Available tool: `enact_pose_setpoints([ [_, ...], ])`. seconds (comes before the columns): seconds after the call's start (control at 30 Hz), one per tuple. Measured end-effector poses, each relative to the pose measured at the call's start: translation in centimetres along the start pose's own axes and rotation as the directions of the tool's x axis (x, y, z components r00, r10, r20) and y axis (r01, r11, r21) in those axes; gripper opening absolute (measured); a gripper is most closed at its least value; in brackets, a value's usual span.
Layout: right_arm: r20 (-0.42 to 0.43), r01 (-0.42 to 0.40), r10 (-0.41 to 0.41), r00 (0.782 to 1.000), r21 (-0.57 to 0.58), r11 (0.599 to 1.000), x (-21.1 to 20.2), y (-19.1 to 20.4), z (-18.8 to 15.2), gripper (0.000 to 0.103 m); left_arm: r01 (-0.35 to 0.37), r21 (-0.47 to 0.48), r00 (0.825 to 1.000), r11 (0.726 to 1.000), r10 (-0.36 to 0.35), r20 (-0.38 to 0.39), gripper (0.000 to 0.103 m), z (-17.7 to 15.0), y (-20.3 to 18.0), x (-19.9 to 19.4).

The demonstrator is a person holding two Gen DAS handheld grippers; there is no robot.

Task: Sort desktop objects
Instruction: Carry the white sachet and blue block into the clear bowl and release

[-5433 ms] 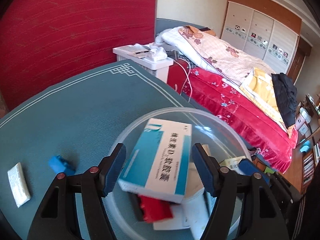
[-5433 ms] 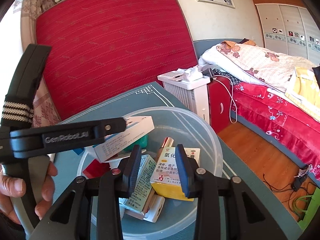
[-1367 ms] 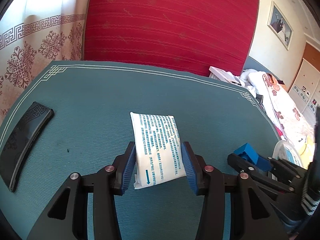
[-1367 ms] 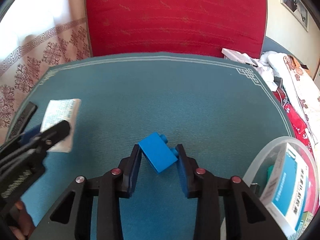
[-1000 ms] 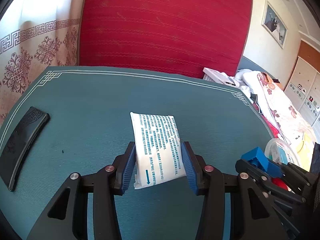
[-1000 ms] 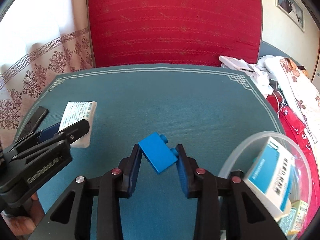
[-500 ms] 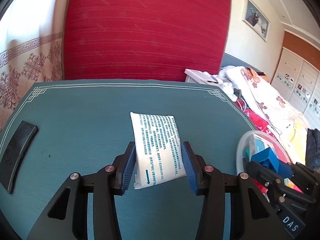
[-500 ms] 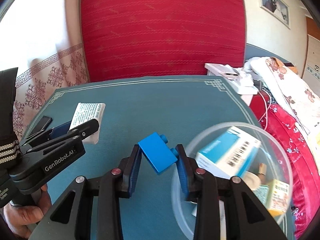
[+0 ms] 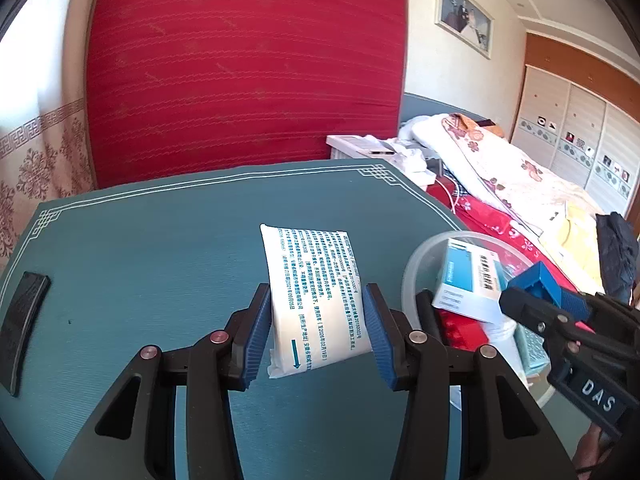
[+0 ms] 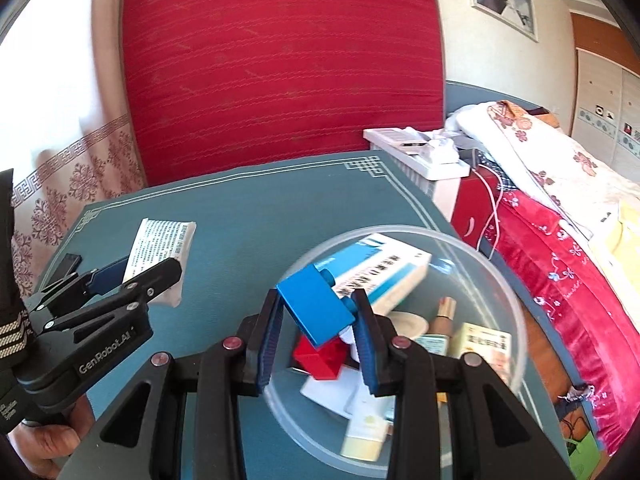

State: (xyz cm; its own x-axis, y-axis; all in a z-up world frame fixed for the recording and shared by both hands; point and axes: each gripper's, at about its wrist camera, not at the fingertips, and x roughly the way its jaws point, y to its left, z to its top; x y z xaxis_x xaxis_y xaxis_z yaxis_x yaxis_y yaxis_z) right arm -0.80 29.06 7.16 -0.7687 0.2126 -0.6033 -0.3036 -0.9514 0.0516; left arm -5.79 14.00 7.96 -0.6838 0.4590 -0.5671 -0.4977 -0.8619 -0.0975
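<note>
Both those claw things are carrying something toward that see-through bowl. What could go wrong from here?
The clear plastic bowl is already piled with boxes, so the blue plastic block in the right gripper might bounce off the white and teal box on top. The soft white printed packet, held by its lower part in the left gripper, could flop or slip. The two grippers sit close together and might bump.

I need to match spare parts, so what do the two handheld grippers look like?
Both are black plastic with angular two-finger frames, ribbed blue pads and small red rivets. The left gripper carries white "GenRobot.AI" lettering and a black strap with white stripes. The right gripper shows white letters "DAS". No cables visible.
</note>
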Motion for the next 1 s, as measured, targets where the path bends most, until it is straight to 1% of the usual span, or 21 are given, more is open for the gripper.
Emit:
enact_pose_setpoints([
  [0.2,0.007,0.029,-0.03,1.0,0.034,0.999,-0.6,-2.0,-0.3,0.038,0.02,0.025,1.0,0.999,-0.02,-0.004,0.049,-0.2,-1.0,0.0],
  [0.33,0.005,0.051,-0.052,0.999,0.068,0.996,-1.1,-3.7,-0.6,0.038,0.042,0.024,0.999,0.999,-0.042,-0.007,0.049,-0.5,-1.4,-0.4],
  [0.5,-0.001,0.068,-0.068,0.998,0.107,0.992,-1.8,-5.6,-1.3,0.038,0.083,0.021,0.996,0.996,-0.082,-0.018,0.049,-0.7,-1.9,-0.9],
  [0.63,-0.003,0.073,-0.073,0.997,0.134,0.988,-2.5,-6.8,-2.0,0.038,0.135,0.03,0.991,0.99,-0.134,-0.027,0.049,-0.8,-3.0,-1.4],
  [0.73,-0.004,0.07,-0.071,0.997,0.149,0.986,-2.8,-7.4,-2.4,0.038,0.205,0.037,0.978,0.978,-0.203,-0.048,0.049,-1.1,-4.3,-1.7],
  [0.83,0.0,0.062,-0.062,0.998,0.17,0.983,-3.1,-8.3,-2.6,0.038,0.289,0.039,0.955,0.956,-0.286,-0.075,0.049,-1.5,-5.7,-1.9],
  [0.87,0.004,0.059,-0.061,0.998,0.177,0.982,-3.3,-8.5,-2.6,0.038,0.324,0.043,0.943,0.945,-0.32,-0.087,0.049,-1.6,-6.3,-1.9],
  [1.0,0.019,0.042,-0.047,0.999,0.203,0.978,-3.6,-9.2,-2.7,0.038,0.368,0.069,0.927,0.927,-0.36,-0.104,0.049,-2.0,-8.0,-1.9],
])
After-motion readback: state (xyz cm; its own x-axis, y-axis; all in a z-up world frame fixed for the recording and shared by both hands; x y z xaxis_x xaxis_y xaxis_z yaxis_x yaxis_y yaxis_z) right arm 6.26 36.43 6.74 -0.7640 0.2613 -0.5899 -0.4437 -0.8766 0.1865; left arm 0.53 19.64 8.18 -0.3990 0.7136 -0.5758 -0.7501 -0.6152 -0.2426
